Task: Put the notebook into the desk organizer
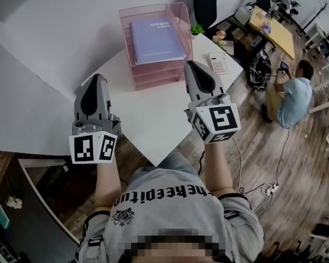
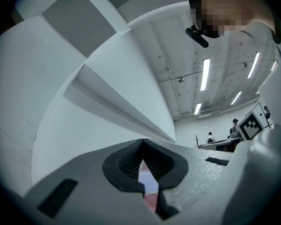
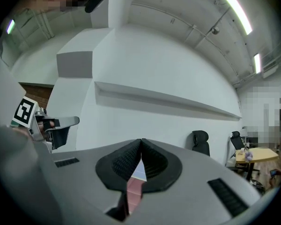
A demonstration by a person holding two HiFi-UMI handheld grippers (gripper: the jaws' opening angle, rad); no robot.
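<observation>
A purple spiral notebook [image 1: 156,39] lies flat in the top tray of the pink desk organizer [image 1: 179,16], at the far side of the white table [image 1: 148,114]. My left gripper [image 1: 93,83] hovers over the table's left part, tips together, shut with nothing held. To the right, my right gripper [image 1: 193,69] is just in front of the organizer's right corner, also shut and empty. In the left gripper view the gripper [image 2: 142,146] meets at its tips. The right gripper view shows my right gripper [image 3: 141,144] closed, a strip of pink organizer [image 3: 133,186] seen below the tips.
A white calculator [image 1: 217,62] and a small green plant [image 1: 197,29] sit at the table's right far corner. A person [image 1: 291,96] crouches on the wooden floor at right. A cable and power strip [image 1: 270,188] lie on the floor. White walls stand behind the table.
</observation>
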